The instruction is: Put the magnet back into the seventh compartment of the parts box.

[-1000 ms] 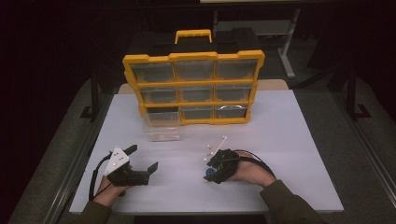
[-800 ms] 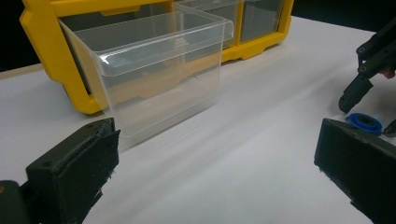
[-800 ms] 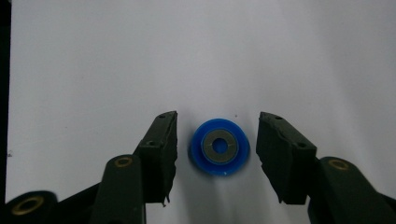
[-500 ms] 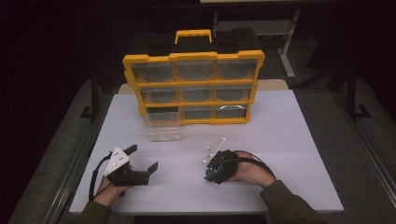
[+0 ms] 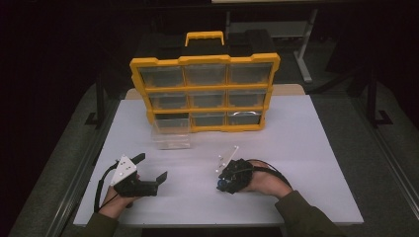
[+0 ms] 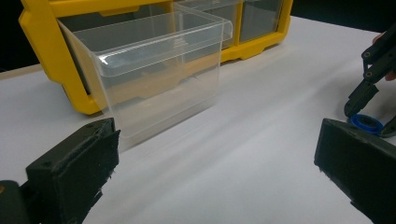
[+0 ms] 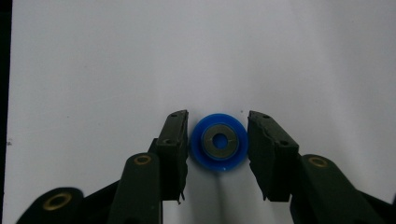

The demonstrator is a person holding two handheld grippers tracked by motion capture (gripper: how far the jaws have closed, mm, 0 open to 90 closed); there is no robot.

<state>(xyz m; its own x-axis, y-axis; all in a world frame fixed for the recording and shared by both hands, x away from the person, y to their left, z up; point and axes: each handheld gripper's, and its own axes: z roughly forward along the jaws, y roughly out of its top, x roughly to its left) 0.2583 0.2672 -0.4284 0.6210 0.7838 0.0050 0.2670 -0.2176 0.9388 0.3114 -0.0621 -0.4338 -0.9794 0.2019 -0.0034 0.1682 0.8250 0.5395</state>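
While the right gripper (image 7: pixel 217 140) has just been closing, a blue ring (image 7: pixel 218 142) lies flat between its jaws, hole up, thin gaps either side. Left gripper (image 6: pixel 210 172) gapes wide, nothing inside; clear drawer (image 6: pixel 154 70) ahead-left, yellow organizer (image 5: pixel 205 91) behind it.

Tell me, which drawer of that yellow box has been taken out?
The bottom-left drawer: it stands clear on the table before its dark gap, while the other drawers sit inside the yellow box.

A lab or workshop bench: a plain white table (image 5: pixel 306 148) sits mid-frame in a dark room, a yellow parts organizer (image 5: pixel 205 91) with clear drawers stands at upper centre, and metal stand legs (image 5: pixel 304 54) show behind, upper right.
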